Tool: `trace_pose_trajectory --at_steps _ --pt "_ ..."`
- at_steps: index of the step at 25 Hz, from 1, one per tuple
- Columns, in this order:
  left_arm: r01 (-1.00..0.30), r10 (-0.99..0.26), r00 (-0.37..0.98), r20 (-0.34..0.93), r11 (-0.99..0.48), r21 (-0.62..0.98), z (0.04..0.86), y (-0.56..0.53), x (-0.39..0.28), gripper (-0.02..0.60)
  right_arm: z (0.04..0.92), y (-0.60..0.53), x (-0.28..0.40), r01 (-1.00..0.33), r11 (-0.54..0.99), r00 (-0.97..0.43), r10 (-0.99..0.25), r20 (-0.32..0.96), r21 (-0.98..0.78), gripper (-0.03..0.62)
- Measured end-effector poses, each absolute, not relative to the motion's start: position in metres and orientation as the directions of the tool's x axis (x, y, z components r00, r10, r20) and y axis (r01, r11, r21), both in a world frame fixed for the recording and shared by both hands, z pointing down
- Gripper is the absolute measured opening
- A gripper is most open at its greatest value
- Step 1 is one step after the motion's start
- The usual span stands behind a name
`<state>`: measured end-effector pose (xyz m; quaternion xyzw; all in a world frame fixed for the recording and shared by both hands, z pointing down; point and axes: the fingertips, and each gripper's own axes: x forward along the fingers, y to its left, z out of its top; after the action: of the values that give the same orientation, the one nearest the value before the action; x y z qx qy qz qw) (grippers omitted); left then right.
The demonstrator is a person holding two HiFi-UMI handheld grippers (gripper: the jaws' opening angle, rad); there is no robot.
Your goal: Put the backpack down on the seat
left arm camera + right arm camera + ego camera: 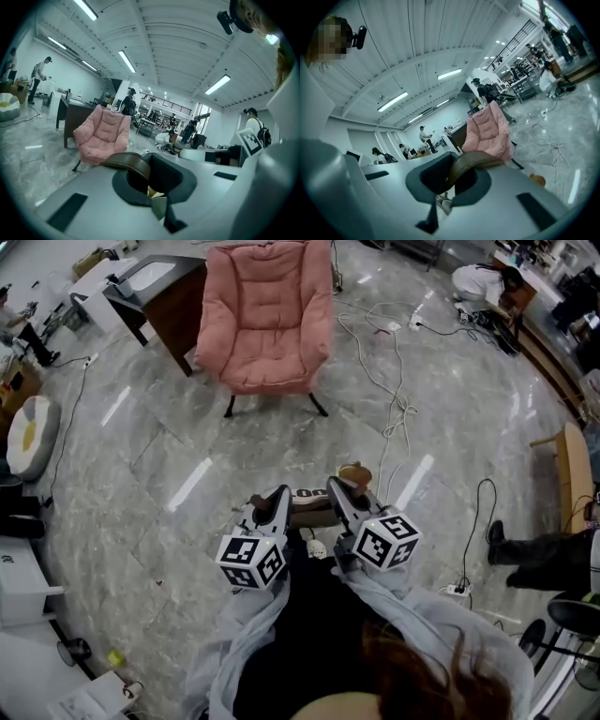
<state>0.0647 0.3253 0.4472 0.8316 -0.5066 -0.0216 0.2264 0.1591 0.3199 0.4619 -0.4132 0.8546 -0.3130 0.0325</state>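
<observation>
In the near middle of the marble floor point(141, 465), the person stands with both arms in grey sleeves point(234, 634) stretched forward, a claw in each hand, side by side and close together. The left claw point(275, 500) is closed narrow on the brown strap point(129, 161) of the backpack point(312, 509); its own view shows the strap arching out of the dark hollow between the jaws. The right claw point(340, 489) is likewise clamped on that strap point(476, 161), which curves up and over between its jaws towards the right. The backpack hangs between and just under the two claws, off the floor and well apart from the seat; only its dark top with the brown strap shows from the head view, with a small white charm point(317, 547) below it and a brown piece point(354, 474) at its far side. Straight ahead and far off stands the pink armchair point(267, 320) on thin dark legs, its seat bare. A dark desk point(164, 296) sits just left of the armchair. White cables point(398, 381) trail over the floor to the right of the chair, and a person in white point(483, 282) crouches at the far right. A round white and yellow cushion point(28, 432) lies at the far left edge.
</observation>
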Motion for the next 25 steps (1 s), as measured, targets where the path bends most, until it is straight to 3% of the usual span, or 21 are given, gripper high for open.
trace_pose_trajectory --at_steps 25 --pt "-0.817 -0.839 0.495 0.227 -0.36 0.45 0.443 0.136 0.015 0.014 0.46 0.141 0.112 -0.69 0.413 -0.639 -0.734 0.232 -0.594 0.008"
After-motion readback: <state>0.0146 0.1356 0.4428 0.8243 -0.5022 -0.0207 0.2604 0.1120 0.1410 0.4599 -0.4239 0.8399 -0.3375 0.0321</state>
